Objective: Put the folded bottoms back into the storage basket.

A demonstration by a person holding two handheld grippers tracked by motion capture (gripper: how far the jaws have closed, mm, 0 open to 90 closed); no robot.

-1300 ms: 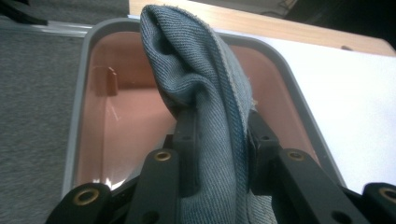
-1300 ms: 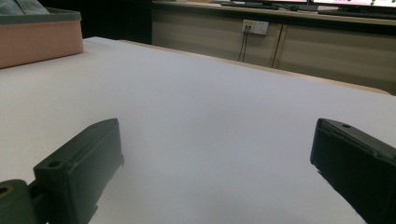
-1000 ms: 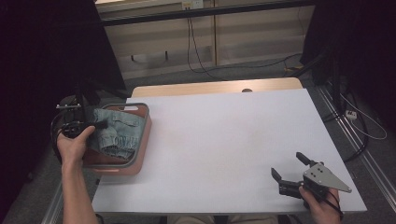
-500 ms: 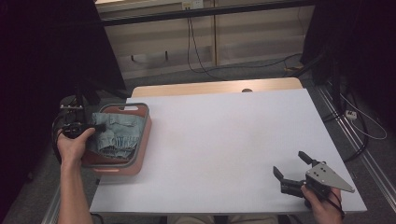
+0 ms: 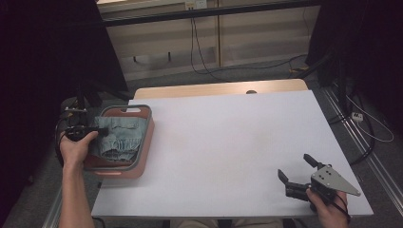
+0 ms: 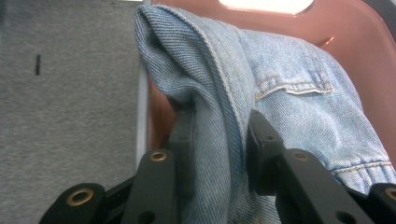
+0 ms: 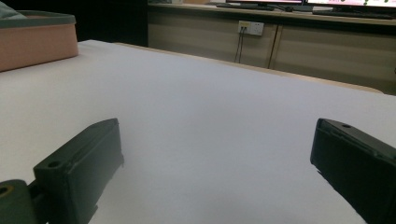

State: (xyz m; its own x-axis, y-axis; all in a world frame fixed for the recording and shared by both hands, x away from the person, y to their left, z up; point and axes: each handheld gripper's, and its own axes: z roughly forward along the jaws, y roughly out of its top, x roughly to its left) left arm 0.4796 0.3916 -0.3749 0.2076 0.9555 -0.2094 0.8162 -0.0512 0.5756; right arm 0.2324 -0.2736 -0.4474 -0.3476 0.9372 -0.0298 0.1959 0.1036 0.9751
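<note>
High view: left tool (image 5: 95,129) is gripping denim garment (image 5: 116,138) in pink bin (image 5: 147,142) at table's (image 5: 228,142) left edge. Left gripper view: jaws are clamping a denim fold. Right gripper view: right tool (image 7: 217,163) is sitting wide apart, holding nothing, near front right corner.

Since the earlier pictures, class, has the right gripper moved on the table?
No. The right gripper sits near the white table's front right corner as before, jaws open.
</note>
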